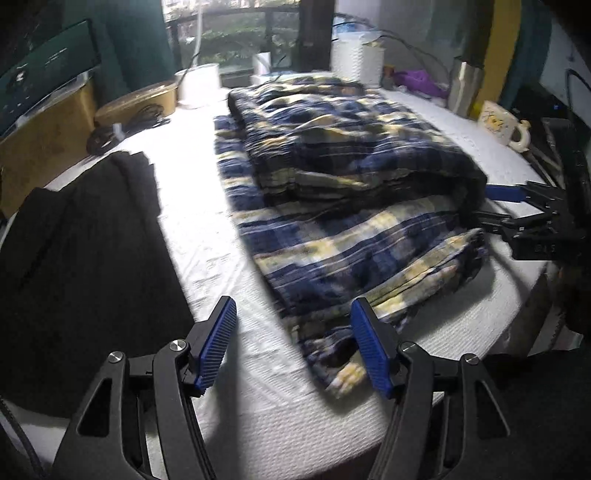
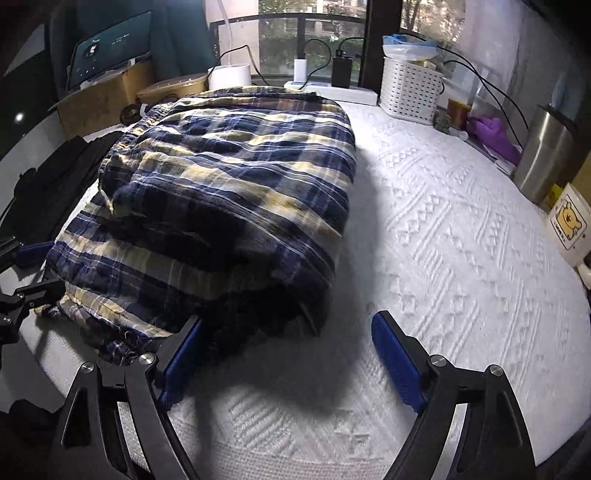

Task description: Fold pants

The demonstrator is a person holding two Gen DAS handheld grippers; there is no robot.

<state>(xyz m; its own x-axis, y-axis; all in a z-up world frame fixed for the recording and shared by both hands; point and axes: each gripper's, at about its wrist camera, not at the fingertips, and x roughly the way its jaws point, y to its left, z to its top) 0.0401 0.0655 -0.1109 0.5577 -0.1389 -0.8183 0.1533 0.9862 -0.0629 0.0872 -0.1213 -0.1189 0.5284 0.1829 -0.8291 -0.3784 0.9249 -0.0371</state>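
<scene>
White textured table cover under plaid pants; window behind.

Surface: white textured cover, spread under both open jaw sets. On it: plaid pants folded, touching right gripper's left jaw; black garment left of left jaws. Mug, steel tumbler, white basket beyond right jaws.
</scene>
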